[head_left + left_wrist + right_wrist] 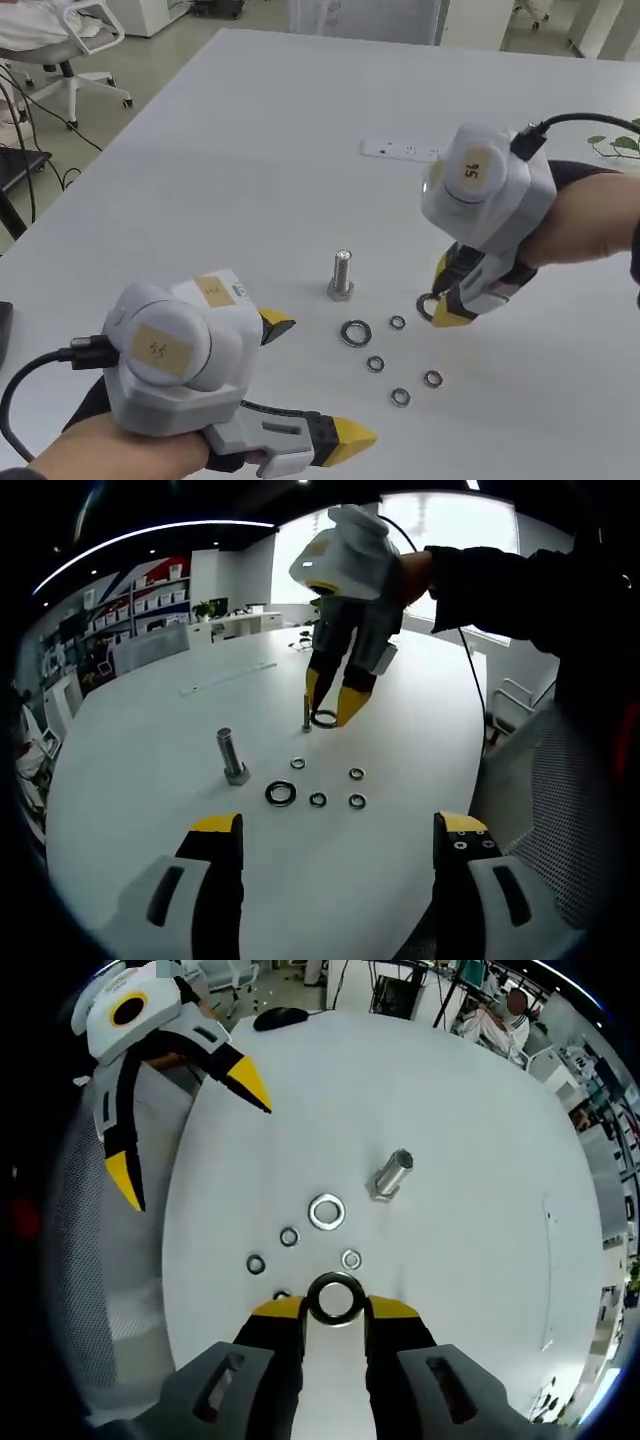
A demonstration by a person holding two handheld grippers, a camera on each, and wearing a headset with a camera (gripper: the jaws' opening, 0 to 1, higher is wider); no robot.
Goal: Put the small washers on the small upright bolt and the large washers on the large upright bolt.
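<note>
My right gripper (440, 308) is shut on a large dark washer (335, 1298), held just above the white table. A thin small bolt (306, 713) stands right beside that washer in the left gripper view. The large upright bolt (341, 275) stands to its left, with another large washer (356, 332) flat on the table near it. Several small washers (400, 397) lie scattered between the grippers. My left gripper (315, 380) hovers open at the near left, nothing between its yellow fingertips (215, 825).
A white power strip (400, 150) lies on the table (250, 130) beyond the bolt. An office chair (70, 45) stands off the table's far left edge. Plant leaves (620, 145) show at the right edge.
</note>
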